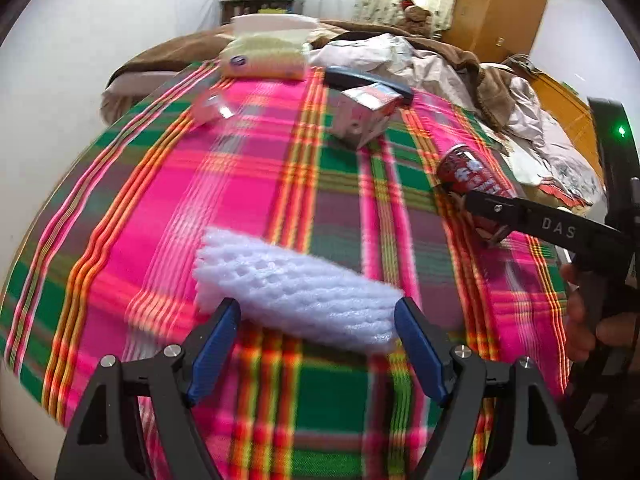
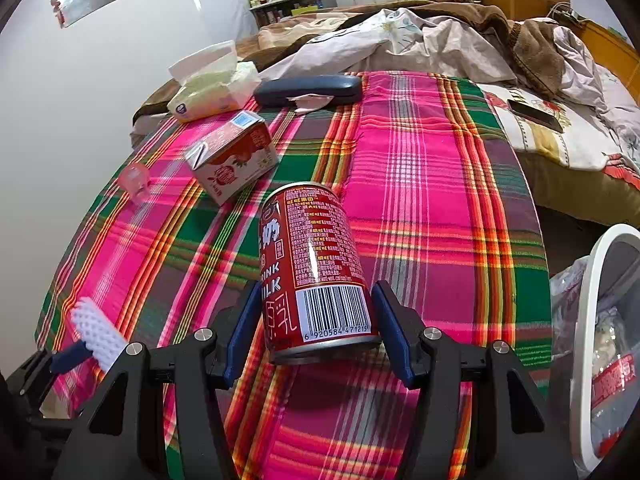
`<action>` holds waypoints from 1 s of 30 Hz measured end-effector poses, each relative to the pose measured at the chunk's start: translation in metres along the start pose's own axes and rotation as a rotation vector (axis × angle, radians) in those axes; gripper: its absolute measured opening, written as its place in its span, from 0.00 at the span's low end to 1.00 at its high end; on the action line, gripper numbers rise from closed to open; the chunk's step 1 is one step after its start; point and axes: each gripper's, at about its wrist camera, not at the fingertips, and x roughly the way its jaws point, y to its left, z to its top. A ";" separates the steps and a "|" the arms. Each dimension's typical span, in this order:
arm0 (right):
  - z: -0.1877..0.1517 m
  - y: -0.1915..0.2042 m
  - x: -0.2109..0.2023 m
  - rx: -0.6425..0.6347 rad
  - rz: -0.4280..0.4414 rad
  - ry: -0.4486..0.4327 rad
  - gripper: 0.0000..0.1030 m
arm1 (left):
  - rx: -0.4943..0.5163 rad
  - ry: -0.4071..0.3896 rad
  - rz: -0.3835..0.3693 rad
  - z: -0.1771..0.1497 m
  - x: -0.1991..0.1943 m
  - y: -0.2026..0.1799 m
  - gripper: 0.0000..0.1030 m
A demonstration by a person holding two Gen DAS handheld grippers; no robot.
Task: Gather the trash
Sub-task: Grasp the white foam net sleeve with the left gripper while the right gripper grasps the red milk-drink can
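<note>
Two claws, both spread wide: left (image 1: pixel 318 322) straddles foam net (image 1: pixel 296 296) at lower centre; right (image 2: pixel 316 330) flanks can (image 2: pixel 314 268), untouched.

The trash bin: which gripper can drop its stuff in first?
Probably the right gripper. Its fingers sit on both sides of the red can, and the white bin shows just to its right. The left gripper, around the foam net, shows no bin nearby.
</note>
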 end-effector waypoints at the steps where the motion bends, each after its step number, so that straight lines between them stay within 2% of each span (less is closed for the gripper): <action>1: -0.001 0.001 0.000 -0.006 0.004 -0.001 0.56 | -0.009 -0.009 0.006 -0.002 -0.004 0.002 0.78; 5: -0.004 0.001 -0.002 -0.005 0.017 -0.005 0.56 | -0.053 -0.011 0.021 -0.003 -0.006 0.009 0.78; 9: -0.006 0.001 -0.004 -0.009 0.028 -0.005 0.56 | -0.160 -0.041 -0.040 -0.001 -0.008 0.019 0.78; 12: -0.006 -0.002 -0.004 -0.004 0.030 -0.008 0.56 | -0.196 -0.076 -0.012 0.006 -0.007 0.021 0.78; 14: -0.007 -0.004 -0.004 -0.002 0.034 -0.008 0.56 | -0.236 -0.080 -0.023 0.009 -0.004 0.025 0.78; 20: -0.006 -0.008 -0.004 0.004 0.036 -0.010 0.56 | -0.281 -0.072 -0.010 0.022 0.014 0.029 0.78; 22: -0.006 -0.009 -0.004 0.004 0.037 -0.010 0.56 | -0.307 -0.035 -0.015 0.023 0.024 0.030 0.78; 24: -0.006 -0.009 -0.004 0.001 0.034 -0.014 0.56 | -0.278 -0.048 0.002 0.024 0.024 0.022 0.78; 26: -0.005 -0.010 -0.002 0.003 0.028 -0.013 0.56 | -0.263 -0.035 -0.011 0.026 0.028 0.017 0.74; 30: -0.006 -0.011 -0.003 0.008 0.029 -0.015 0.56 | -0.214 -0.039 0.015 0.032 0.034 0.007 0.64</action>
